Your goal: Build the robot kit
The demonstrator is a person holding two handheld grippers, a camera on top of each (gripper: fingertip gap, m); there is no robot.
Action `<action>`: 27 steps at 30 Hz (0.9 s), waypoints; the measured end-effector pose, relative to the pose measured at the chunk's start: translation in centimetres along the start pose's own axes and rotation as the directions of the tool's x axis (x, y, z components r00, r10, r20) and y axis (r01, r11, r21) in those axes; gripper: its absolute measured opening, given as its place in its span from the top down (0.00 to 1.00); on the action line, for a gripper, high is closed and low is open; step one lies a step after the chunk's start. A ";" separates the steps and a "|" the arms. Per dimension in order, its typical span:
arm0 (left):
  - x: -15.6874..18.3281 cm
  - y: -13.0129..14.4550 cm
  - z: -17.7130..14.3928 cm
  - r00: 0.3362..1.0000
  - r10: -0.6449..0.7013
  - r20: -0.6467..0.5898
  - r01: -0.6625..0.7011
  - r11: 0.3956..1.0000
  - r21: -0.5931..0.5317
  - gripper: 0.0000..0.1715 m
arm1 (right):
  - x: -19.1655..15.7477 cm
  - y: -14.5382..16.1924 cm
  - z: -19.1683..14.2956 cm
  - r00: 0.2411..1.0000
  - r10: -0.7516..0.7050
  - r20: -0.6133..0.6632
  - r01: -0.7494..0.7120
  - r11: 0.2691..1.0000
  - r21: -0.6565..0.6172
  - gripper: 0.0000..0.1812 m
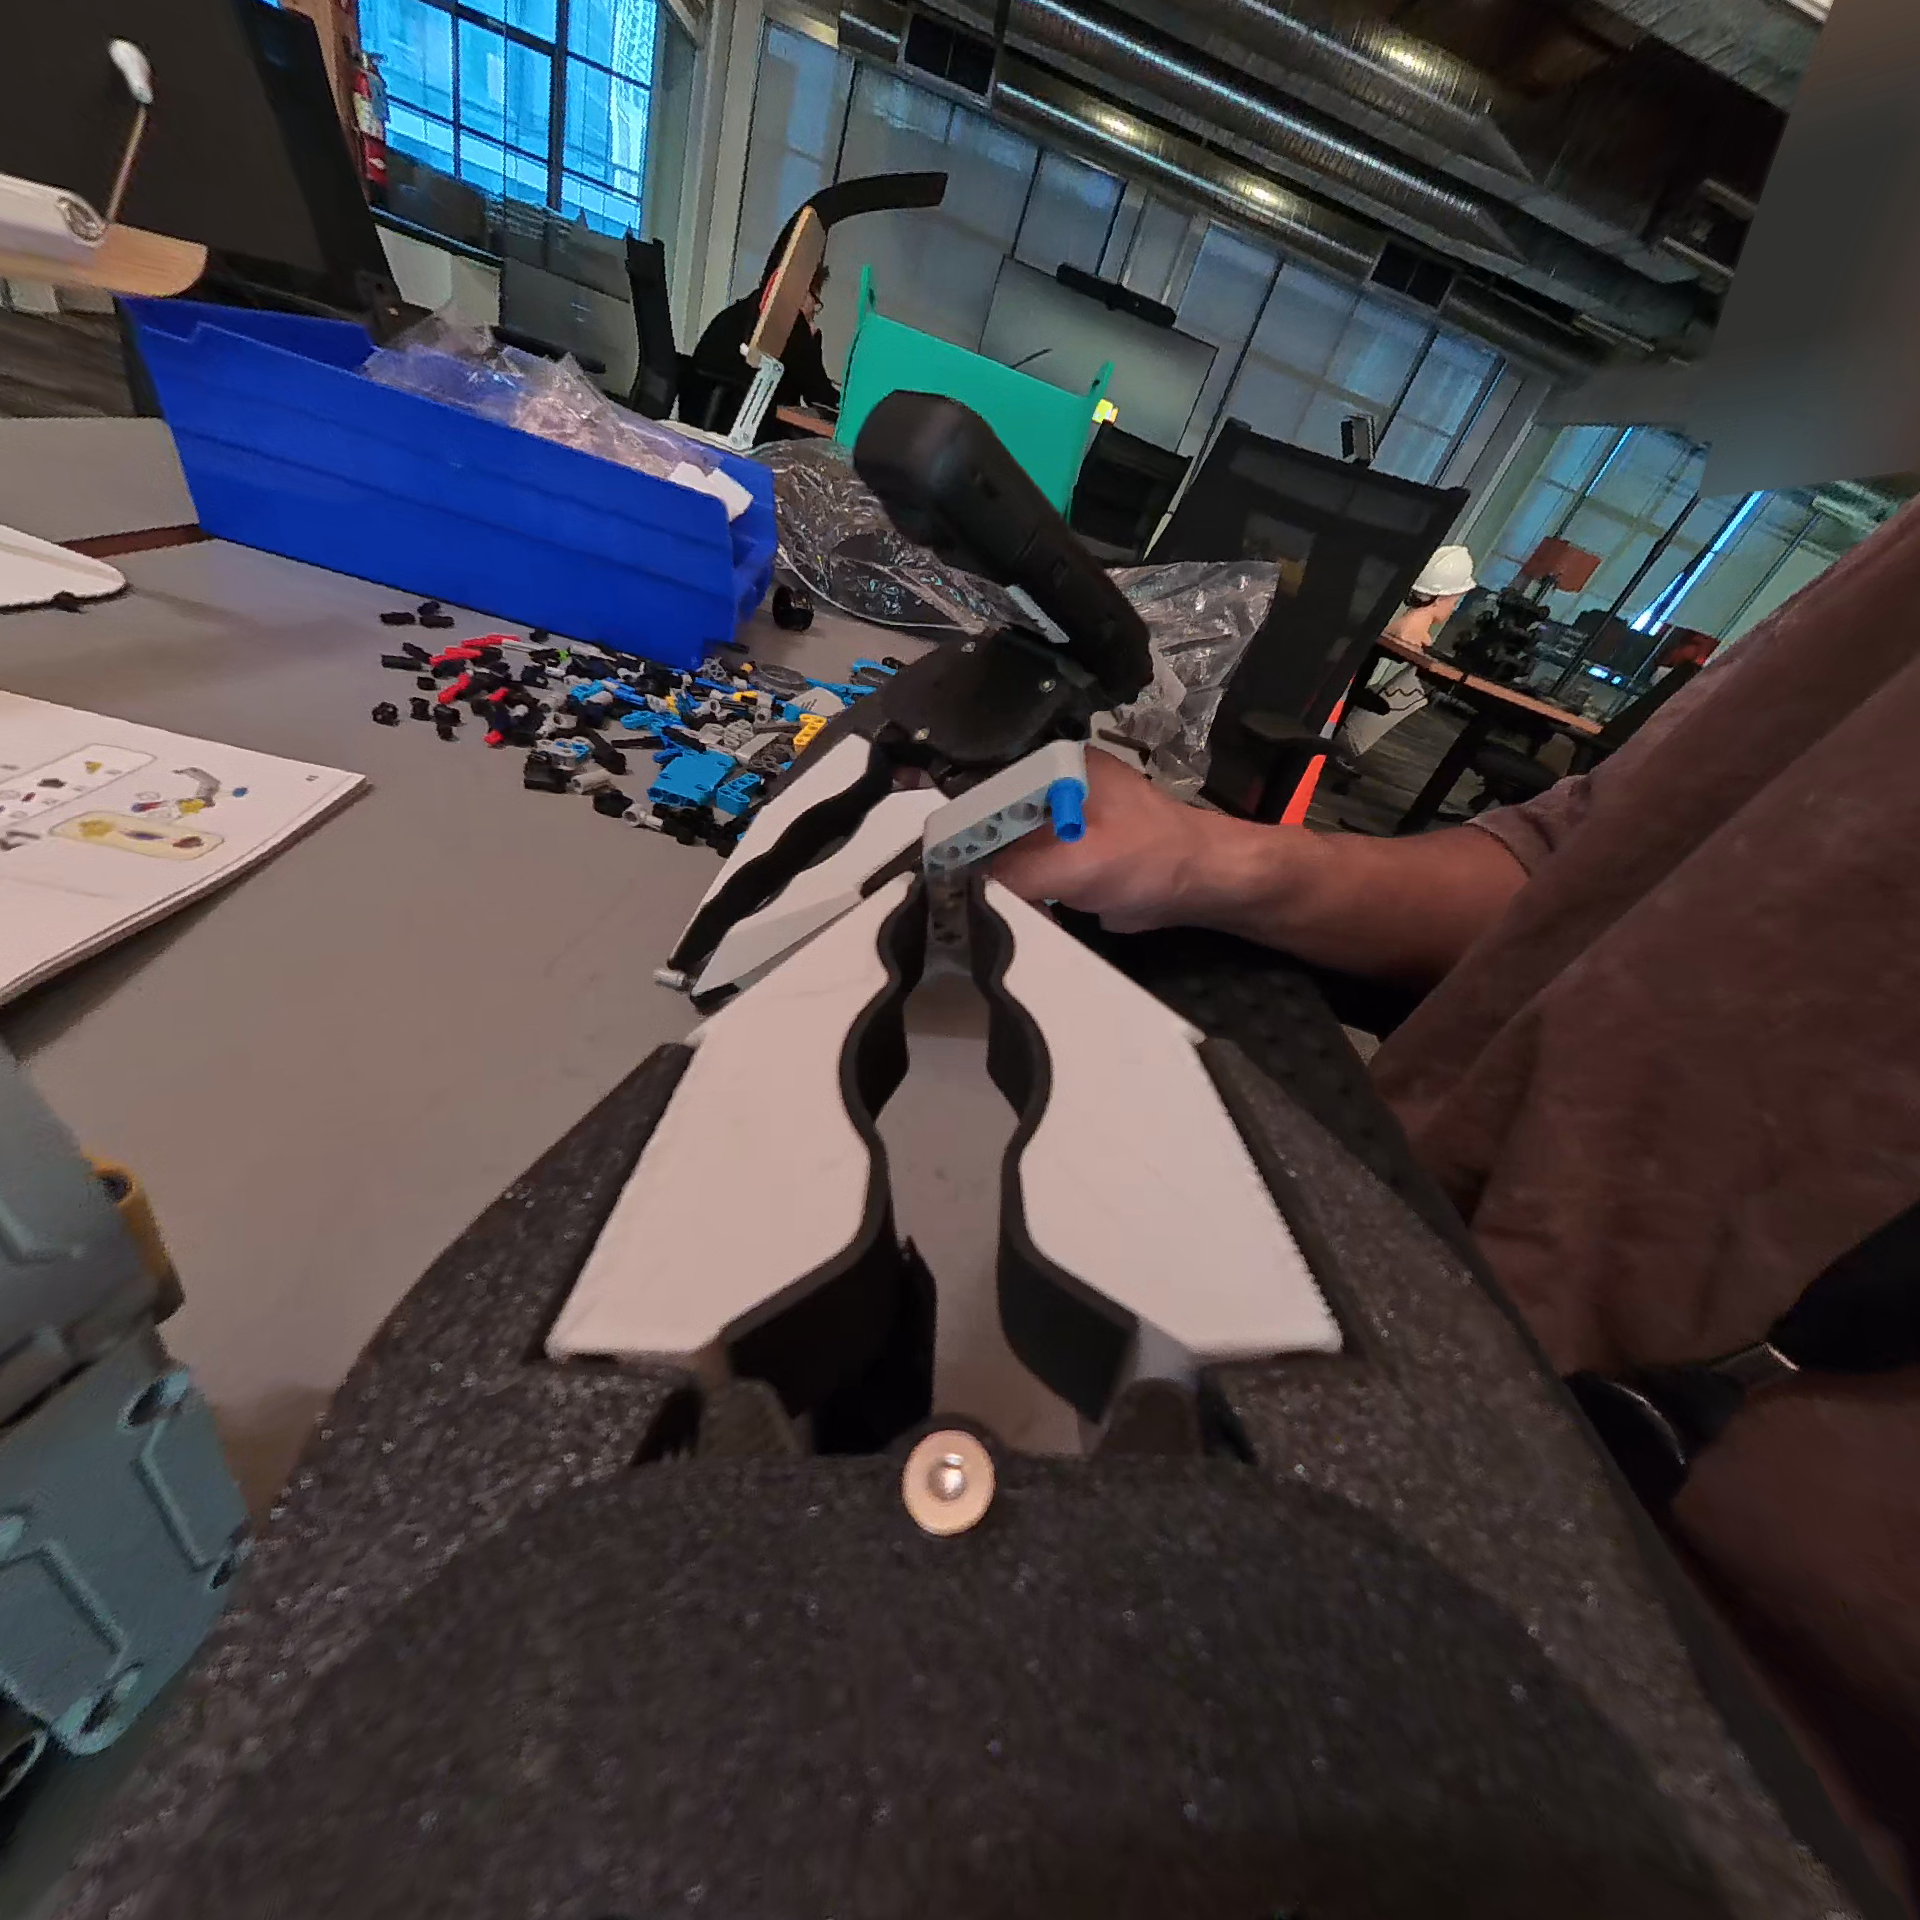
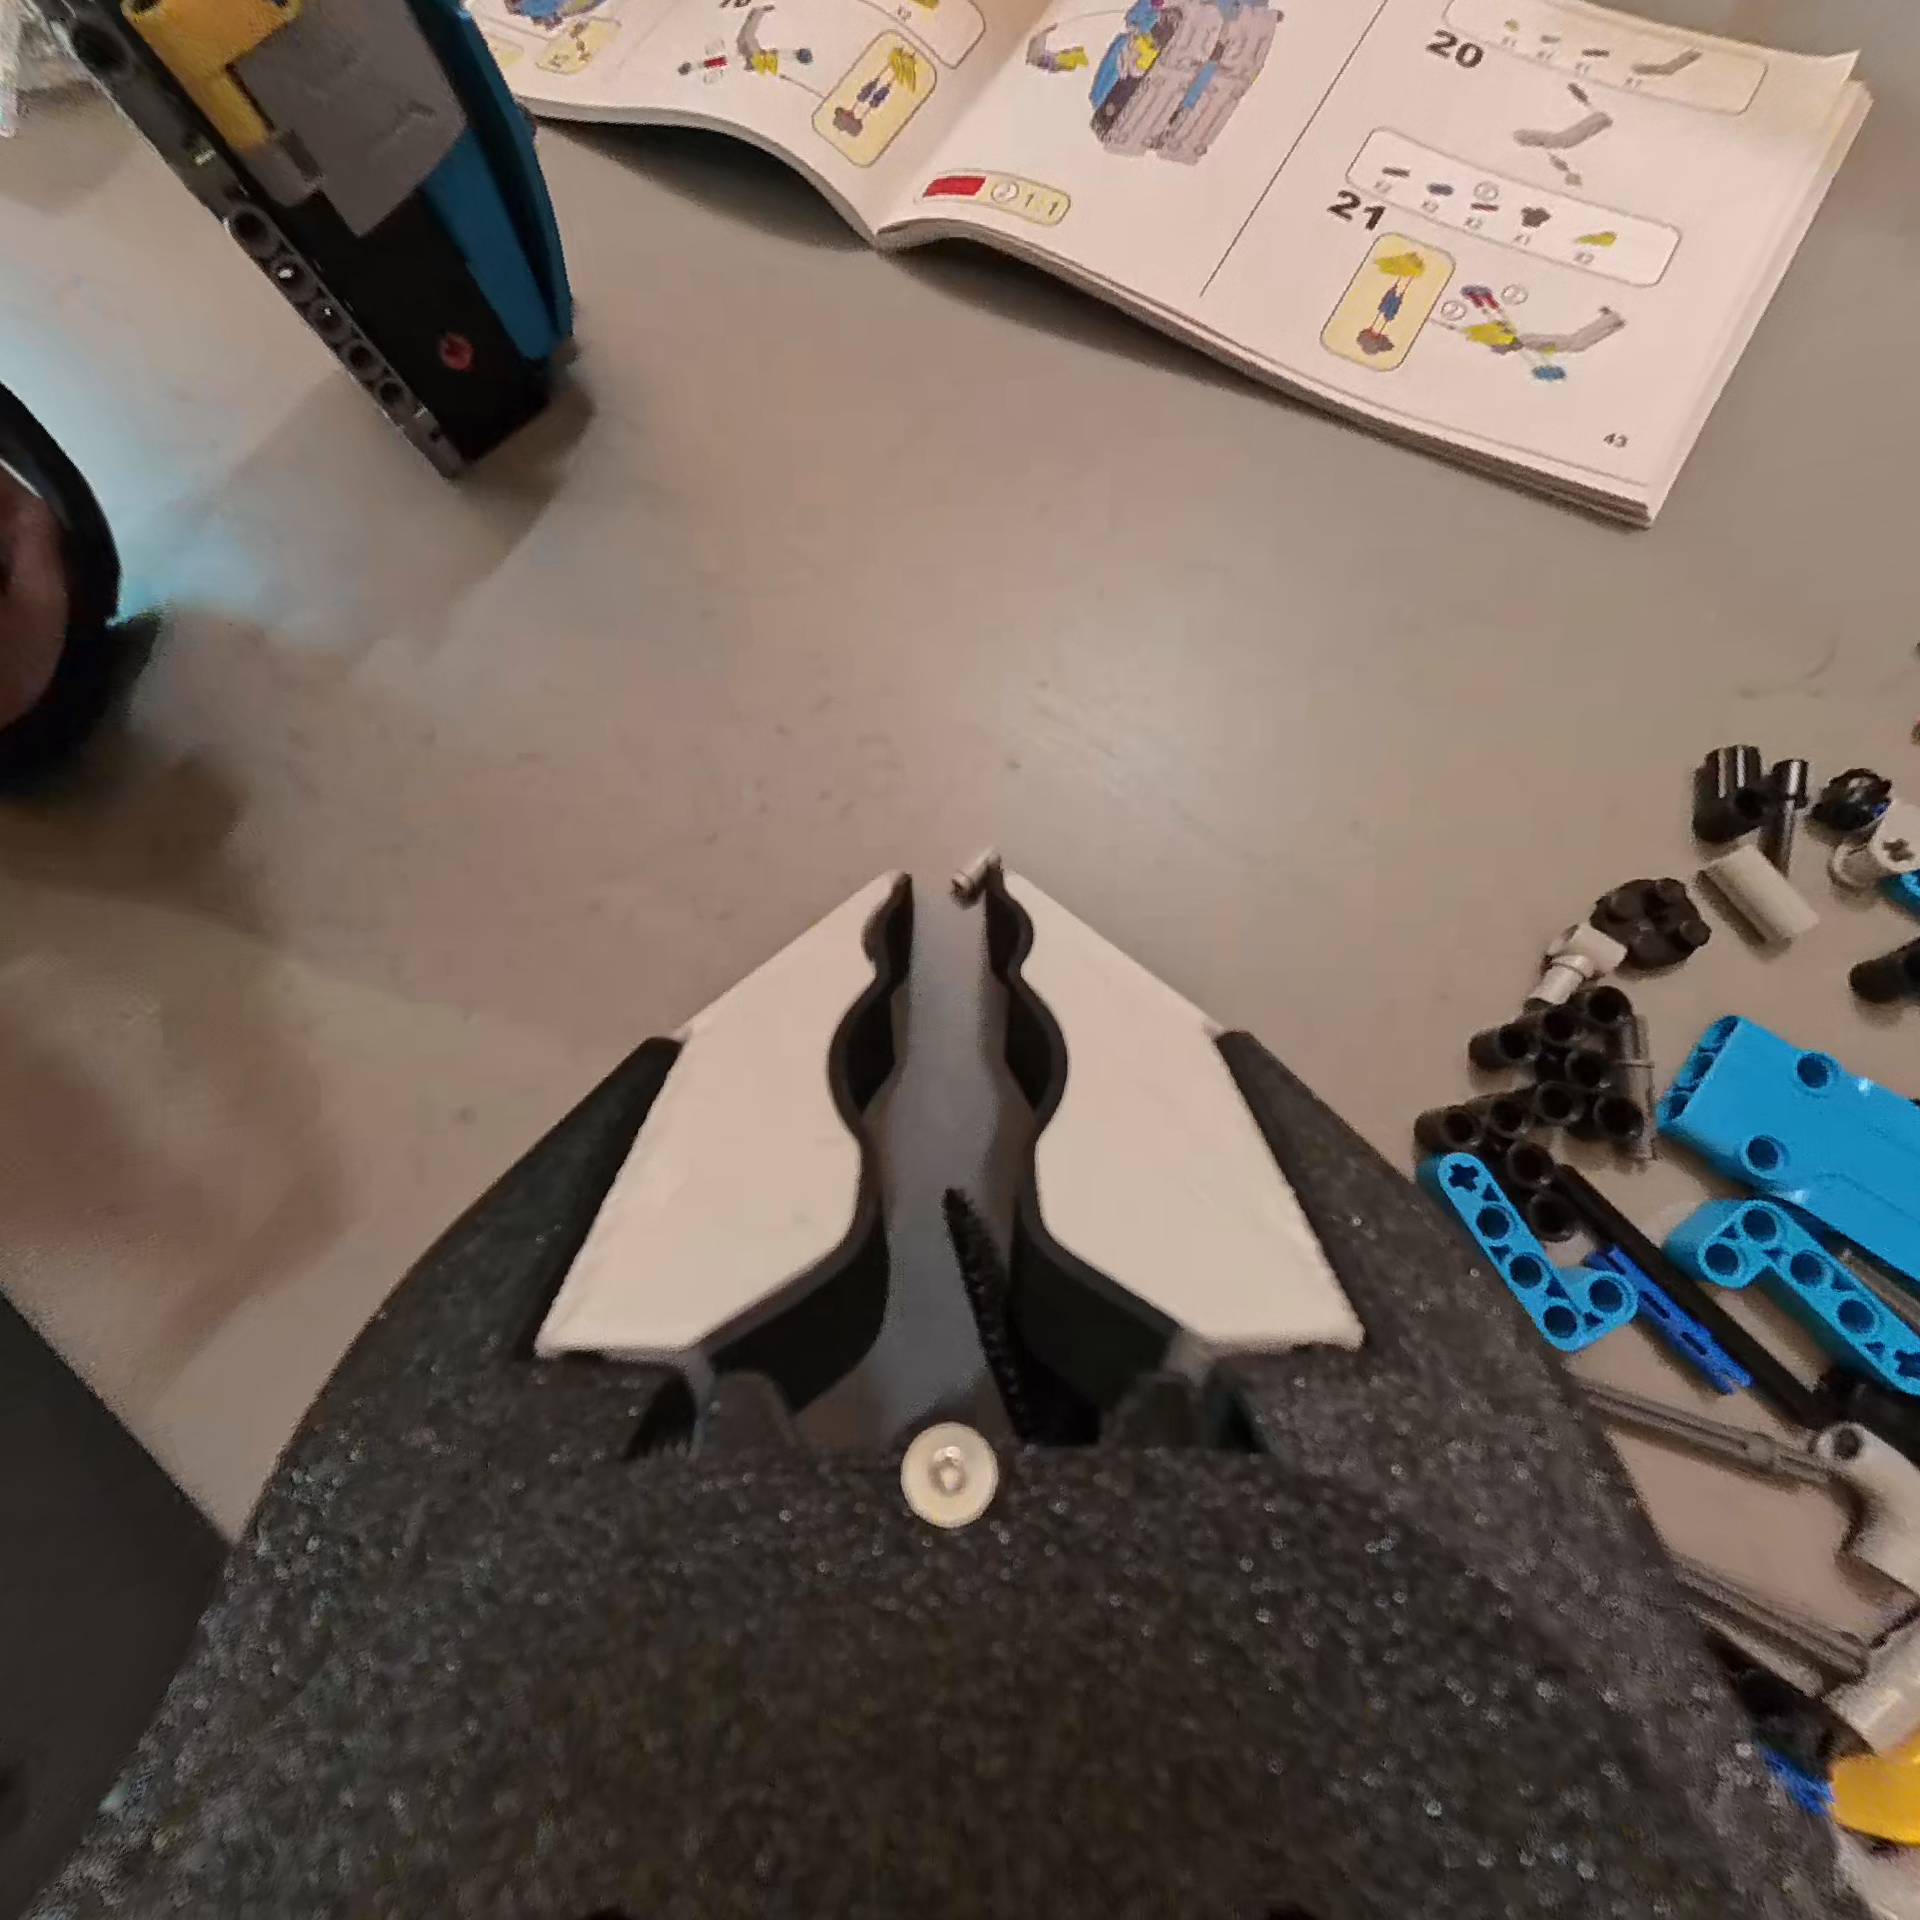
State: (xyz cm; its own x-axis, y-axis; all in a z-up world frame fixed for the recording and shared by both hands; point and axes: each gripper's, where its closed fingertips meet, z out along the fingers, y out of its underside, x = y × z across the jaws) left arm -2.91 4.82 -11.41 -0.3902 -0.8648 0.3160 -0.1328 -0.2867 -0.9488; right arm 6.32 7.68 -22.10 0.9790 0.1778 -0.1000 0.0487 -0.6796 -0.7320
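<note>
Left wrist view: left gripper [image 1: 948,904] clamped on a grey beam [image 1: 1003,816] with a blue pin [image 1: 1065,810] in its end, held above the grey table [image 1: 416,987]. Just beyond, right gripper [image 1: 698,977] in a hand [image 1: 1117,852], tips nipping a small grey pin [image 1: 670,977]. Farther back, loose building pieces [image 1: 634,717], a blue bin [image 1: 457,488].

Right wrist view: right gripper [image 2: 948,883] nearly together, small grey pin [image 2: 975,868] at the right fingertip, though whether truly gripped cannot be told. Open instruction booklet [image 2: 1299,260] ahead, part-built model [image 2: 364,218] upper left, loose building pieces [image 2: 1621,1164] at right.
</note>
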 end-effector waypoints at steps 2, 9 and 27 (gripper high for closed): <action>-0.1 0.0 0.0 1.000 -0.015 -0.003 0.015 1.000 0.002 0.96 | 0.1 0.0 0.0 1.000 -0.006 -0.019 0.006 1.000 -0.004 0.92; 0.1 0.2 0.1 1.000 -0.004 -0.007 0.004 1.000 -0.011 0.96 | -0.1 0.0 0.3 0.999 -0.044 -0.028 0.044 0.999 -0.009 0.94; 0.2 0.3 0.1 1.000 0.000 -0.010 0.000 1.000 -0.020 0.96 | -0.1 -0.2 0.5 1.000 -0.026 -0.010 0.026 1.000 -0.002 0.96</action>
State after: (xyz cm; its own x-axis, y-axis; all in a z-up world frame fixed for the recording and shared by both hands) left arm -2.91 4.55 -11.68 -0.3992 -0.8606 0.3164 -0.1509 -0.2787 -0.9484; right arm 6.10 8.15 -22.23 0.9793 0.1883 -0.0739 0.0747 -0.6763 -0.7328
